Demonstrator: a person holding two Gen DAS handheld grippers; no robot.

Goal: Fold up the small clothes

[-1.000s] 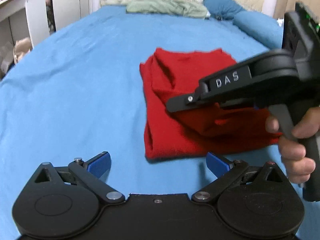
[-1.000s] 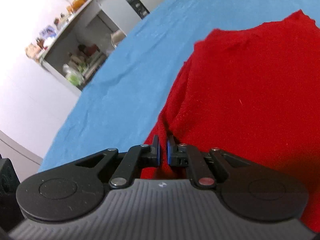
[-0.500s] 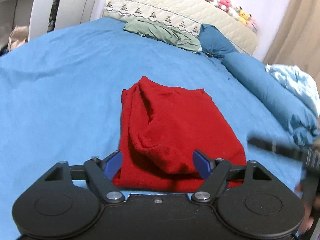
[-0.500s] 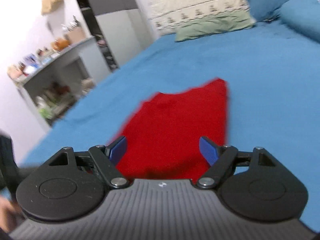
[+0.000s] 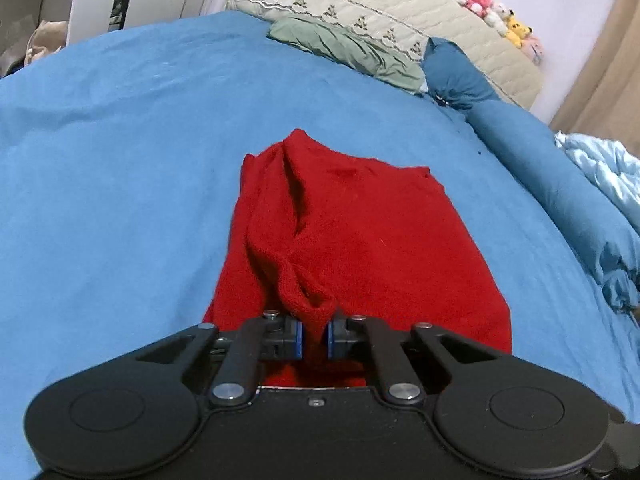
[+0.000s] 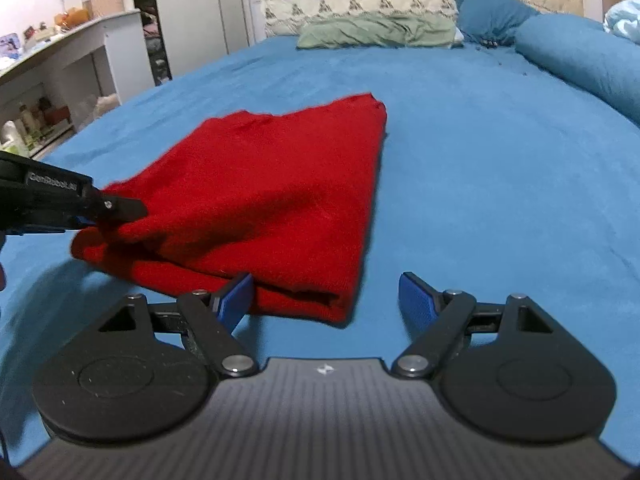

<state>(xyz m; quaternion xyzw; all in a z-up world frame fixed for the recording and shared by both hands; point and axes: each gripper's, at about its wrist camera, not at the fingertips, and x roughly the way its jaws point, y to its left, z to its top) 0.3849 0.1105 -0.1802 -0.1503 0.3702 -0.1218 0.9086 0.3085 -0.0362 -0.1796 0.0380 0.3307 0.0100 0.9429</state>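
Note:
A red knit garment (image 5: pixel 360 236) lies folded on the blue bed sheet (image 5: pixel 112 184). My left gripper (image 5: pixel 314 338) is shut on a bunched fold at the garment's near edge. In the right wrist view the same garment (image 6: pixel 272 196) lies ahead and left, and the left gripper (image 6: pixel 100 216) pinches its left corner, lifting it slightly. My right gripper (image 6: pixel 326 298) is open and empty, its left blue pad (image 6: pixel 236 298) just at the garment's near right corner.
A green cloth (image 5: pixel 344 50) and a dark blue pillow (image 5: pixel 460 76) lie by the quilted headboard (image 5: pixel 360 4). A rolled blue duvet (image 5: pixel 572 196) runs along the right. A shelf unit (image 6: pixel 52 80) stands left of the bed.
My left gripper has moved in and shut on the garment's near edge. My right gripper let go of the garment, opened and drew back to its right corner.

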